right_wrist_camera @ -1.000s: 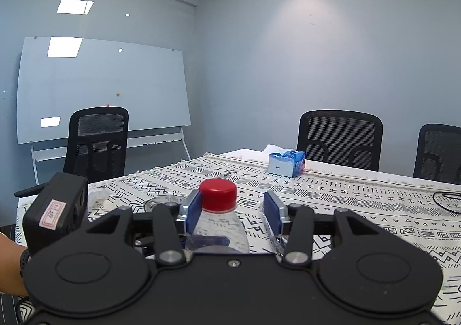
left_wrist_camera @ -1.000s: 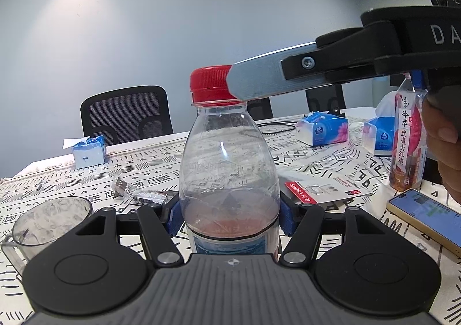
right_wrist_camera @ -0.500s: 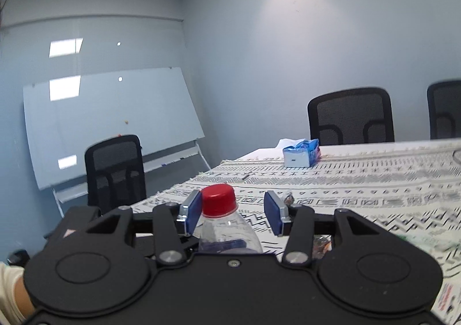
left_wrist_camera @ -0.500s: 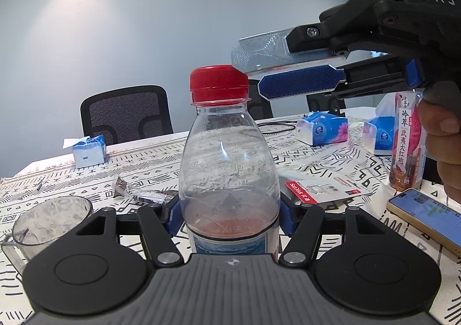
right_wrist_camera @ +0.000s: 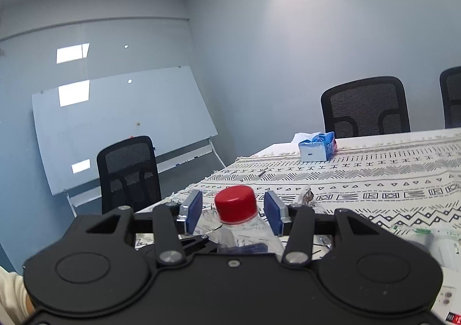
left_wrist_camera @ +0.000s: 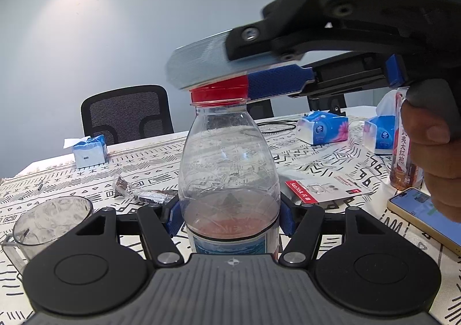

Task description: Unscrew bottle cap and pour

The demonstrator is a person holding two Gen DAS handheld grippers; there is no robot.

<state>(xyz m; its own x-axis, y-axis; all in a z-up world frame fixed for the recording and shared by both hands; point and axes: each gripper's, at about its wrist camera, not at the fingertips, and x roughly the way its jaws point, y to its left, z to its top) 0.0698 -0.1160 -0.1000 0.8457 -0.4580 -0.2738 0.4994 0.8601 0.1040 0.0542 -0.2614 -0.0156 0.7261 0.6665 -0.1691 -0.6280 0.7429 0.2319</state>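
Observation:
A clear plastic bottle point(left_wrist_camera: 229, 169) with a red cap point(left_wrist_camera: 219, 93) and a little reddish liquid stands upright on the patterned tablecloth. My left gripper point(left_wrist_camera: 230, 215) is shut on the bottle's lower body. My right gripper point(right_wrist_camera: 234, 211) is open, its blue pads on either side of the red cap point(right_wrist_camera: 235, 203) with gaps on both sides. In the left wrist view the right gripper point(left_wrist_camera: 230, 77) comes in from the right, tilted, at cap height. An empty clear measuring cup point(left_wrist_camera: 46, 224) stands at the left.
A wrapper point(left_wrist_camera: 138, 191), a SanDisk card pack point(left_wrist_camera: 322, 189), a phone point(left_wrist_camera: 423, 214), a tea bottle point(left_wrist_camera: 403, 149) and tissue packs point(left_wrist_camera: 322, 127) lie around on the table. Another tissue pack point(left_wrist_camera: 88, 152) sits far left. Black chairs point(left_wrist_camera: 126, 113) line the far edge.
My right gripper lifted off the cap, rolled over, and has come back down around the cap, still open. The left gripper keeps holding the bottle still.

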